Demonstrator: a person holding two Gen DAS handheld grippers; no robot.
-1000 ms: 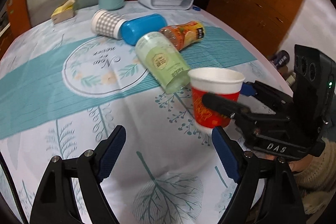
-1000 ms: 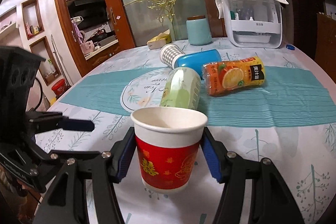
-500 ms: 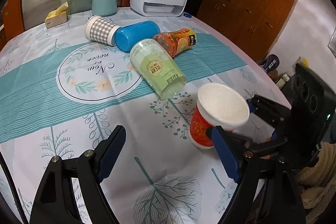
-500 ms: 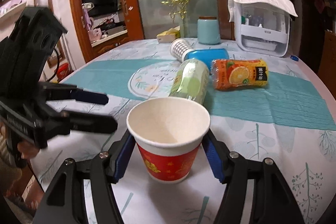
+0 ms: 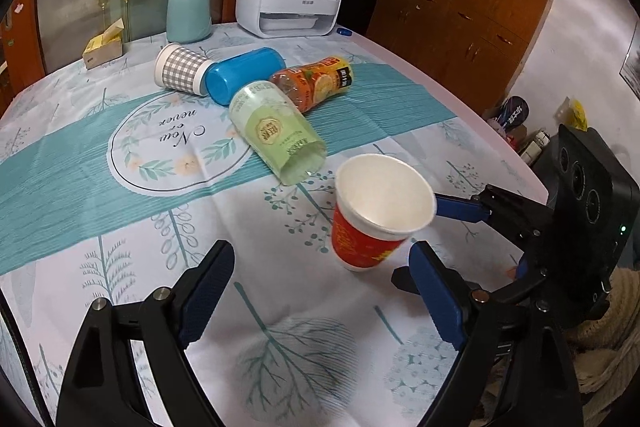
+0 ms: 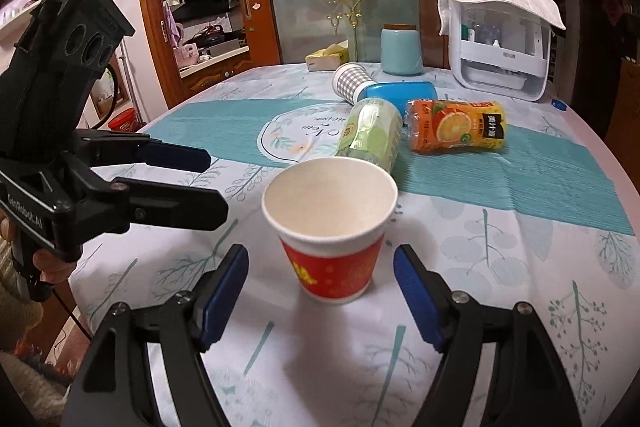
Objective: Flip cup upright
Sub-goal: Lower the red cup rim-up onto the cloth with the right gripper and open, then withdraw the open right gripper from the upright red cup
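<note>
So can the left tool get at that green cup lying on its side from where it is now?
Probably yes. The left tool is open, and only bare tablecloth lies between it and the green cup; the red cup stands off to the right.

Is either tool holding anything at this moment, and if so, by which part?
Nothing is held. The red paper cup stands upright on the tablecloth, and the right tool is open with gaps either side. The left tool is open and empty.

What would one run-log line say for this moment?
red paper cup: upright on table, mouth up | right gripper: open, fingers either side, not touching | left gripper: open, beside cup
</note>
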